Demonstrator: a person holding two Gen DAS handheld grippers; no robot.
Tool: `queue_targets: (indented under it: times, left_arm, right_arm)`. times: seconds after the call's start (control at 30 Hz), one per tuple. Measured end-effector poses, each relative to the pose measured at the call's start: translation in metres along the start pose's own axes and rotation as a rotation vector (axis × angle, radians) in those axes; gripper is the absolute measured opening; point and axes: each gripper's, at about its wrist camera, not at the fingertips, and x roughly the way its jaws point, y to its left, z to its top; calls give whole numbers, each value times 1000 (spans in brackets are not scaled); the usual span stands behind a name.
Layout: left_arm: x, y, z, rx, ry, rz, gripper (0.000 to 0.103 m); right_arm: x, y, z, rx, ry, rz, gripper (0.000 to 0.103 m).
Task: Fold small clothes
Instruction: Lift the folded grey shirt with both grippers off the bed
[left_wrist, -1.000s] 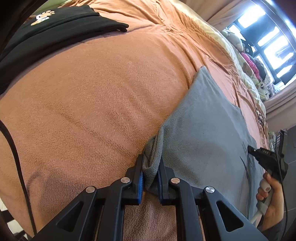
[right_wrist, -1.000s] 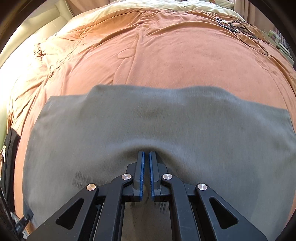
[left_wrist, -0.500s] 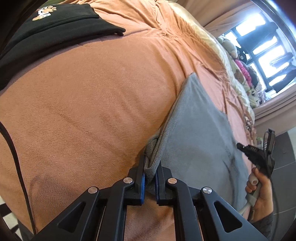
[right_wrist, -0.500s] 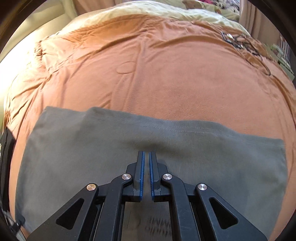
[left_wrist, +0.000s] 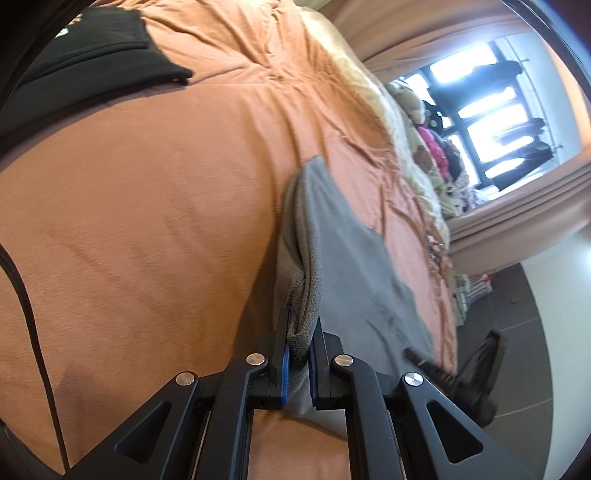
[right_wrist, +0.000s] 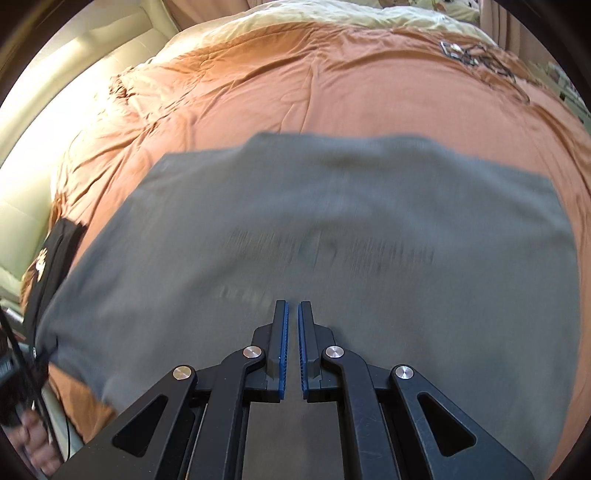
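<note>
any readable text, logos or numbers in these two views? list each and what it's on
None can be read.
Grey garment: dark rows of print across its middle, smeared by motion blur; in the left wrist view faint marks, illegible.
Black garment: a pale printed design, too small to tell any letters.
Left gripper and right gripper: no markings seen.

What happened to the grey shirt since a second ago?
The left gripper, clamped on the grey shirt, raised its edge off the orange blanket. The right gripper, shut and empty, slid across the shirt. The black garment stayed put.
</note>
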Motion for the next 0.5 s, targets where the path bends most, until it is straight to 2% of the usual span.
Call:
queue_targets:
  times: [0.13, 0.27, 0.5]
  left_arm:
    - [-1, -16, 1, 20, 13, -61, 7]
    - [-3, -30, -2, 49, 23, -91, 7]
    - [-3, -54, -5, 90, 39, -130, 7]
  right_arm:
    - [-7, 5, -34, -3, -6, 54, 2]
    - [-5, 3, -56, 30, 9, 90, 2]
    - [-6, 0, -85, 71, 10, 91, 2]
